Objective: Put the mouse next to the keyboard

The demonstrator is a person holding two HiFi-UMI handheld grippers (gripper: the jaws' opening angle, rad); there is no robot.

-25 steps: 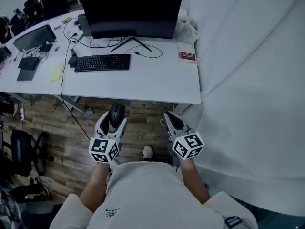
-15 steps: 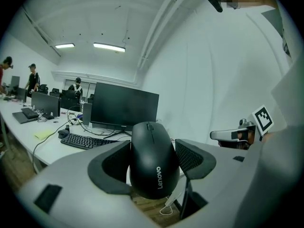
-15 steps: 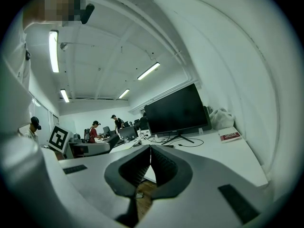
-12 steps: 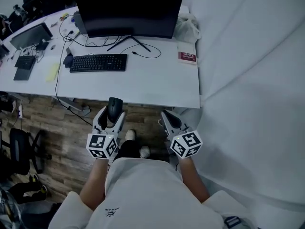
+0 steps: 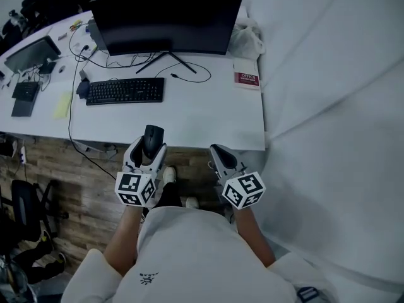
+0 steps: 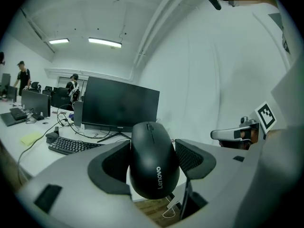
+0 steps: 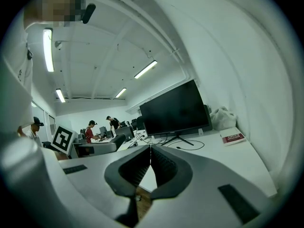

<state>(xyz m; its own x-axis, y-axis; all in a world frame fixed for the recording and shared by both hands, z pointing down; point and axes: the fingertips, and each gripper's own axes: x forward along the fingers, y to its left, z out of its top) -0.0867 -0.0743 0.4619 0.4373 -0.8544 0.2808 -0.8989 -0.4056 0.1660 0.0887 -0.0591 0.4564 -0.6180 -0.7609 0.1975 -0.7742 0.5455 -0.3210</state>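
My left gripper (image 5: 150,146) is shut on a black Lenovo mouse (image 5: 152,139), held just above the front edge of the white desk (image 5: 208,118). In the left gripper view the mouse (image 6: 153,159) sits clamped between the dark pads, with that gripper (image 6: 153,151) pointing toward the desk. The black keyboard (image 5: 125,90) lies on the desk ahead and to the left, in front of the monitor; the keyboard (image 6: 72,146) also shows low at left in the left gripper view. My right gripper (image 5: 219,156) is shut and empty near the desk's front edge; its jaws (image 7: 150,163) meet.
A large black monitor (image 5: 165,21) stands behind the keyboard with cables around its stand. A red booklet (image 5: 247,79) lies at the desk's right side, a white bag (image 5: 245,40) behind it. White sheeting (image 5: 334,106) hangs on the right. Office chairs (image 5: 28,204) stand at left.
Both grippers have come closer to the desk's front edge, the left one still carrying the mouse. The desk now sits lower and nearer in the head view.
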